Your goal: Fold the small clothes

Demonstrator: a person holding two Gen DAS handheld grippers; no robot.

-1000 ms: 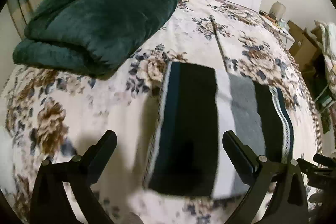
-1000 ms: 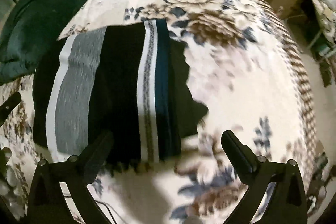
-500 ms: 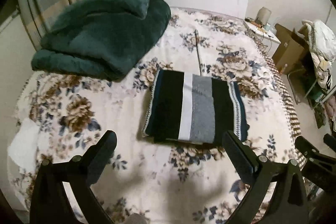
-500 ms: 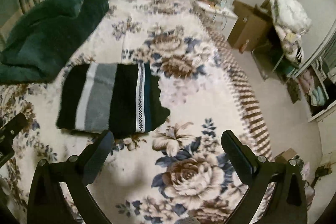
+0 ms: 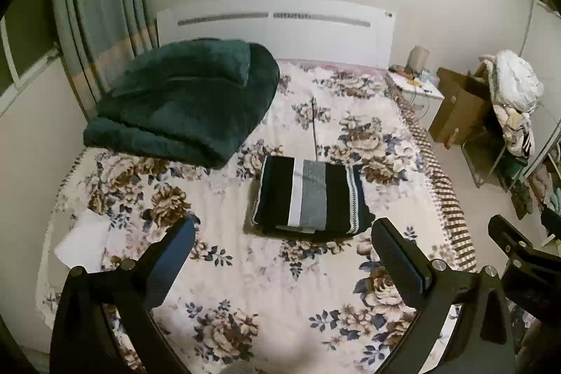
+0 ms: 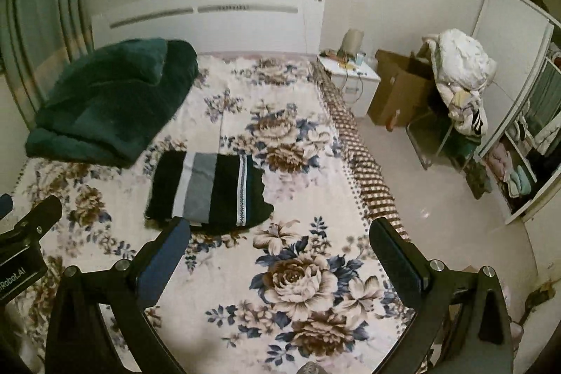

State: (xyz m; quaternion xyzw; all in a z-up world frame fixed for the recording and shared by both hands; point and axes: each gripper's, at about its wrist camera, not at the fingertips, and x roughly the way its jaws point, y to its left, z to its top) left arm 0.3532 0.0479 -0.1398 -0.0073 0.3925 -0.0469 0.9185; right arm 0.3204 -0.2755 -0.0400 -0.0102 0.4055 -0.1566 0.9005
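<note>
Bed (image 5: 266, 272): floral cover, bare in the foreground.
Blanket (image 5: 182, 104): dark green, folded, near the headboard.
Striped garment (image 5: 310, 197): folded flat mid-bed, apart from both tools; likely soft, light knit, best pinched at a corner or edge.
Left gripper (image 5: 282, 260): jaws spread, empty.
Right gripper (image 6: 278, 258): jaws spread, empty.

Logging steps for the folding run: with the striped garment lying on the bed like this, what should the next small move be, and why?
Probably none on this piece: keep both grippers clear and go for the next garment. The striped garment lies as a compact rectangle on the floral bedspread, apart from the green blanket. The left gripper and right gripper are open, empty and above the bed, touching nothing.
</note>
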